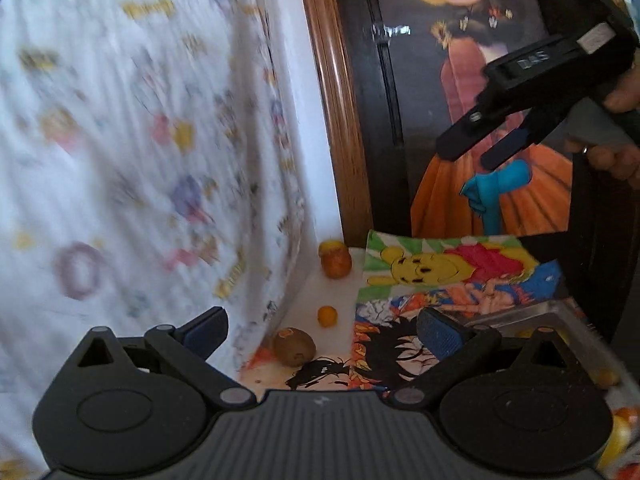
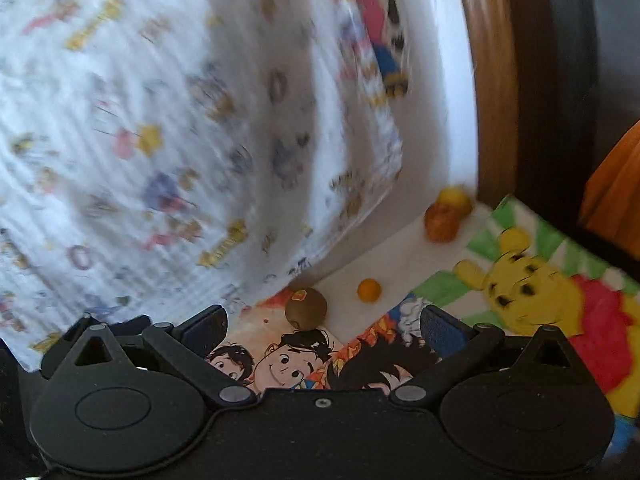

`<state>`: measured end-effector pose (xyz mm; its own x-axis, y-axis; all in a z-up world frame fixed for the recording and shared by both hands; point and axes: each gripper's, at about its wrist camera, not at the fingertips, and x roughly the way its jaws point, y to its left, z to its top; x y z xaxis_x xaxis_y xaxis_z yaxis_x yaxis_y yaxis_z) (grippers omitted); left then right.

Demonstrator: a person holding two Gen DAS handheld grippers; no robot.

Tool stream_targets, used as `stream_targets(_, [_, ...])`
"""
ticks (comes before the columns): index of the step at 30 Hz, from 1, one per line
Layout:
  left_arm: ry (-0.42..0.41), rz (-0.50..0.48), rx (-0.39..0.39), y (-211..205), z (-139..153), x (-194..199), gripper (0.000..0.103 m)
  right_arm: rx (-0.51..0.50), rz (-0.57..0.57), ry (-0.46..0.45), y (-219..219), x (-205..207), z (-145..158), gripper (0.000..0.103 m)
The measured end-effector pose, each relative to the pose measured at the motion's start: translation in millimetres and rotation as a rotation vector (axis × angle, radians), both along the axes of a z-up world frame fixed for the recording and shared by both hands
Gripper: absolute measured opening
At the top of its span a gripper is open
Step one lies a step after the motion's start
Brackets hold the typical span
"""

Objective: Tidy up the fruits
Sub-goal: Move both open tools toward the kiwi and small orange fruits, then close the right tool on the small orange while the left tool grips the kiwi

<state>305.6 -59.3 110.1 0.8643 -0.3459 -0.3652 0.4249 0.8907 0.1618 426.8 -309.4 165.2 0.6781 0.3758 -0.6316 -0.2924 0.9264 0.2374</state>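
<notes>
Both the left gripper (image 1: 323,330) and right gripper (image 2: 324,328) are seen spread wide, nothing held. A brown fuzzy kiwi (image 1: 294,346), small orange citrus (image 1: 327,315) and orange-red fruit (image 1: 337,262) are lined along the tabletop's far edge; a metal tray's (image 1: 536,312) contents can't be told.

A brown kiwi (image 2: 306,309), small orange fruit (image 2: 369,290) and reddish-orange fruit (image 2: 441,223) touching a yellow one (image 2: 454,200) lie loose along the wall.

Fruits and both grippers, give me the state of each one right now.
Brown fuzzy kiwi: loose on the table, ungripped.
Small orange round fruit: lying alone, untouched.
Orange-brown fruit: against yellow fruit, by the wall.
Left gripper: open, empty.
Right gripper: open, empty.
</notes>
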Motion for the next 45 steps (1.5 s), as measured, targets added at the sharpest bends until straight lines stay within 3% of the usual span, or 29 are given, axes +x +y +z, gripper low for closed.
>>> stream_targets(6, [0.064,-0.030,-0.062,-7.6,-55.6,63.2,0.103,0.047,-0.020,0.114,7.8,86.3,-64.4,0.101])
stream_targets(16, [0.177,0.049,-0.201,9.5,-103.8,145.9,0.102,-0.019,-0.049,0.167,34.8,165.9,-129.8,0.081])
stream_targets(20, [0.203,0.057,-0.214,5.7,-114.1,162.1,0.096,-0.053,-0.062,0.171,43.1,179.5,-148.4,0.067])
stream_targets(26, [0.230,0.078,-0.208,1.6,-125.7,176.4,0.090,-0.109,-0.088,0.183,49.4,191.7,-165.2,0.054])
stream_targets(30, [0.258,0.087,-0.195,-3.8,-131.0,185.9,0.083,-0.122,-0.091,0.190,50.8,195.4,-172.4,0.051])
stream_targets(36, [0.291,0.113,-0.201,-5.6,-136.1,199.0,0.080,-0.128,-0.087,0.191,52.9,200.4,-177.5,0.049])
stream_targets(40, [0.309,0.119,-0.198,-10.0,-138.2,207.9,0.076,-0.138,-0.086,0.183,53.5,200.1,-178.9,0.043])
stream_targets(45, [0.345,0.133,-0.215,-12.0,-143.6,217.0,0.061,-0.137,-0.081,0.169,53.0,194.9,-177.3,0.036])
